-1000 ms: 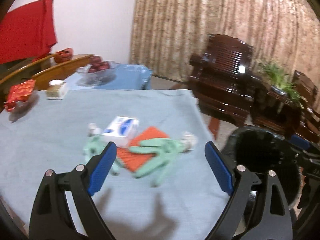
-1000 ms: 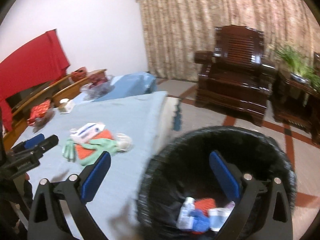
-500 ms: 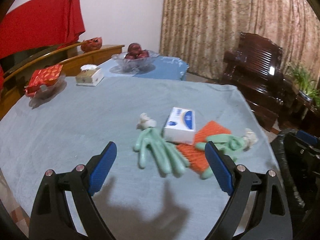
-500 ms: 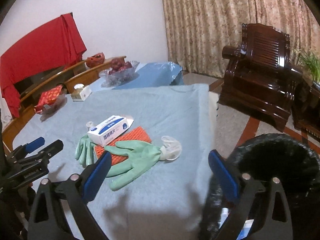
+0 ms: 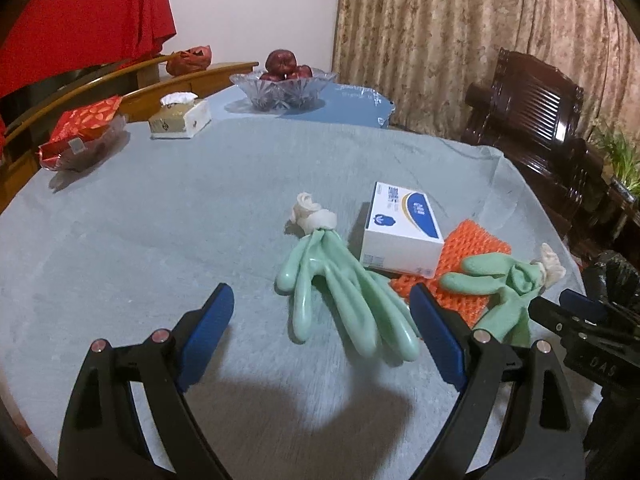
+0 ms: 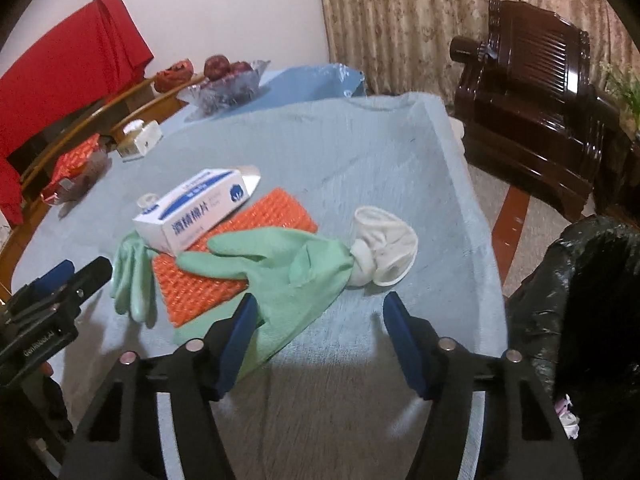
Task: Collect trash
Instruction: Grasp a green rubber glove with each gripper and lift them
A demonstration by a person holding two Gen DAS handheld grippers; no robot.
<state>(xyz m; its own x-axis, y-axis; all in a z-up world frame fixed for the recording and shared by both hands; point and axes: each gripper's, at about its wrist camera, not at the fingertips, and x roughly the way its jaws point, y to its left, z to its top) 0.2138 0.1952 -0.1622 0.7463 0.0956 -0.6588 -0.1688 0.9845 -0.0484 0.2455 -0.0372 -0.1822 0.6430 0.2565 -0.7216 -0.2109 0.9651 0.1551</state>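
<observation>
Two green rubber gloves lie on the blue-grey tablecloth, one on the left (image 5: 340, 284) (image 6: 132, 276) and one on the right (image 5: 500, 280) (image 6: 288, 268) with its white cuff turned out. Between them a white and blue box (image 5: 404, 228) (image 6: 196, 208) rests on an orange textured pad (image 5: 460, 268) (image 6: 224, 256). My left gripper (image 5: 320, 320) is open just short of the left glove's fingertips, nothing between its pads. My right gripper (image 6: 318, 320) hovers over the right glove's near edge; its jaws are closing and press on nothing.
A black-lined trash bin (image 6: 588, 312) stands off the table's right edge. At the far side sit a glass fruit bowl (image 5: 284, 88), a tissue box (image 5: 180, 116) and a red packet in a dish (image 5: 80, 132). A dark wooden armchair (image 6: 536, 92) is beyond.
Both grippers swung from the bin side toward the table and came down closer to the gloves. The right gripper's jaws have narrowed. The trash items lie as before.
</observation>
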